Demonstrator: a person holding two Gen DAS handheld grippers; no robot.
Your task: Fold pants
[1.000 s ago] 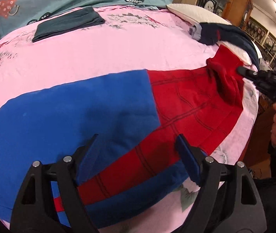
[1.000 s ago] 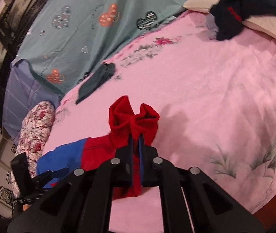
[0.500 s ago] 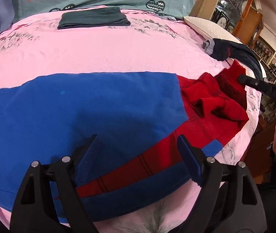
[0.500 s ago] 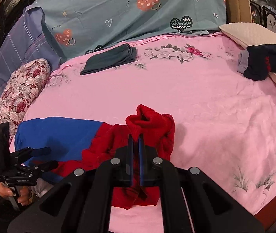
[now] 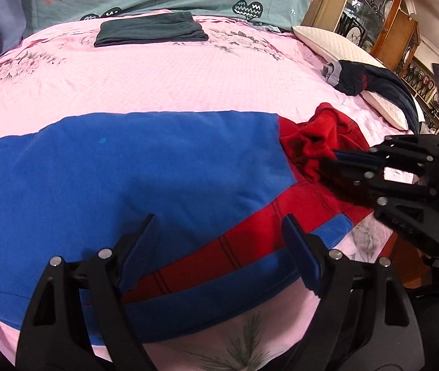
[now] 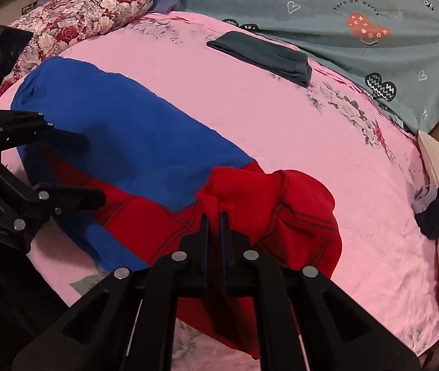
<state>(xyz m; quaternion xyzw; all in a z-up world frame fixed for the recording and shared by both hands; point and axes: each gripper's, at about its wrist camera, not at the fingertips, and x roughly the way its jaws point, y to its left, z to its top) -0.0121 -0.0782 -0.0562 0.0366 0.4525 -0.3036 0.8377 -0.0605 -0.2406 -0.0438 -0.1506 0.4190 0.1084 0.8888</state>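
The blue and red pants [image 5: 145, 173] lie across the pink bed, blue part to the left, red leg ends to the right. My right gripper [image 6: 215, 216] is shut on the red cuff [image 6: 238, 185] and holds it bunched over the red leg; it also shows in the left wrist view [image 5: 337, 157]. My left gripper [image 5: 219, 228] is open and empty, just above the near edge of the pants; in the right wrist view it [image 6: 92, 170] hovers at the left.
A folded dark grey garment [image 5: 150, 29] lies at the far side of the pink bedsheet [image 5: 157, 80]. A dark navy garment [image 5: 361, 77] rests on a white pillow [image 5: 327, 43] at the right. A floral pillow [image 6: 83, 9] sits far left. Wooden cabinets [image 5: 374, 9] stand beyond the bed.
My right gripper has carried the red cuff leftward over the red leg, toward the blue part. The left gripper stays open over the near edge, its view shifted slightly.
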